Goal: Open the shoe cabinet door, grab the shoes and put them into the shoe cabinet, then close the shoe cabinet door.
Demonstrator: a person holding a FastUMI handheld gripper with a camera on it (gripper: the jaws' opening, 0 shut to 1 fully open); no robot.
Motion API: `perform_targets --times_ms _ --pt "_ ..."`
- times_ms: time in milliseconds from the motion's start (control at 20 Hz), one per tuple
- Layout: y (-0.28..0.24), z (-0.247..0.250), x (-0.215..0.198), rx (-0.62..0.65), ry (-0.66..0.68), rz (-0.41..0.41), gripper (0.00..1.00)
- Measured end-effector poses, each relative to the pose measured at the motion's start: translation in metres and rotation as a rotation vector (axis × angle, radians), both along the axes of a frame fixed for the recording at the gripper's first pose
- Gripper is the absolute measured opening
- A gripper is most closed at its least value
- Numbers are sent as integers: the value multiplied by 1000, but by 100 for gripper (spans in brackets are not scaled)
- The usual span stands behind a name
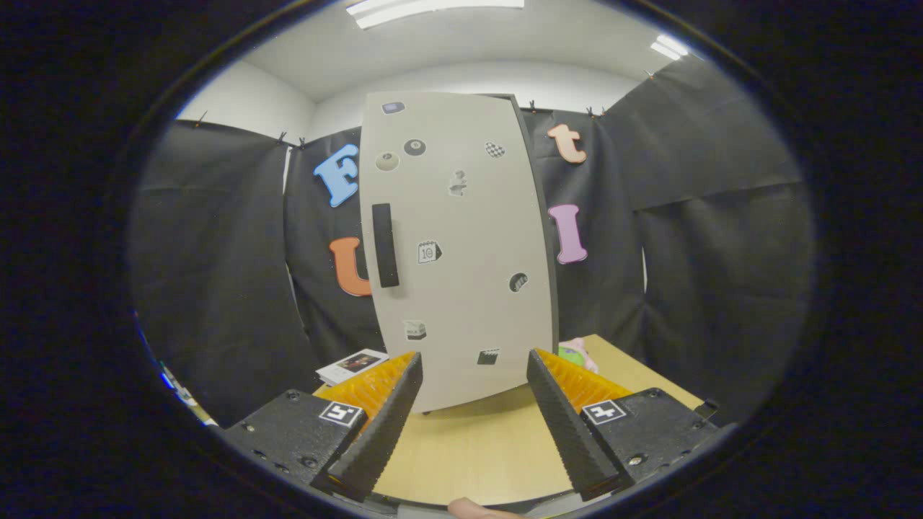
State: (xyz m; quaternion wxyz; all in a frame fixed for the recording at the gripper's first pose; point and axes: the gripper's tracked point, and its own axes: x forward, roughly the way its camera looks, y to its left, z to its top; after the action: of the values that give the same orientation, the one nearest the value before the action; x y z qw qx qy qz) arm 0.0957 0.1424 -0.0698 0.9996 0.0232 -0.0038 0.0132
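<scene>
Black cloth lines the booth on all sides, and a light wooden tabletop (469, 447) carries the shoe cabinet (458, 245), which stands upright just beyond the gripper (472, 393). The cabinet door (476, 303) lies flush and closed, its pale face dotted with small stickers. A dark vertical handle (385, 245) sits near the door's left edge, which suggests the hinges are on the right.

The gripper's fingers are spread wide with nothing between them; they frame the lower part of the door and touch nothing. This stance leaves both fingers free to take the handle or a shoe.

A pink and green object (577, 353) peeks out from behind the cabinet's lower right corner; it may be one of the shoes, but too little of it is visible to tell. A small printed card or booklet (352, 365) lies on the table to the left of the cabinet, beyond the left finger.

A closed door fits two stages: shoes waiting outside with the door yet to be opened, or shoes already inside with the door shut again. The cabinet interior is hidden, so the stage cannot be settled.
</scene>
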Motion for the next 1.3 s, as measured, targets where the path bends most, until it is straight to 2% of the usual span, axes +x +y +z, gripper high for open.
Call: perform_targets --times_ms 150,400,1050,1300 --pt "-5 7 -1 -60 -40 -27 99" --pt "-15 8 -4 -75 -55 -67 99" --pt "-15 10 -8 -100 -46 -55 99" --pt "-15 19 -19 -114 -93 -72 99"
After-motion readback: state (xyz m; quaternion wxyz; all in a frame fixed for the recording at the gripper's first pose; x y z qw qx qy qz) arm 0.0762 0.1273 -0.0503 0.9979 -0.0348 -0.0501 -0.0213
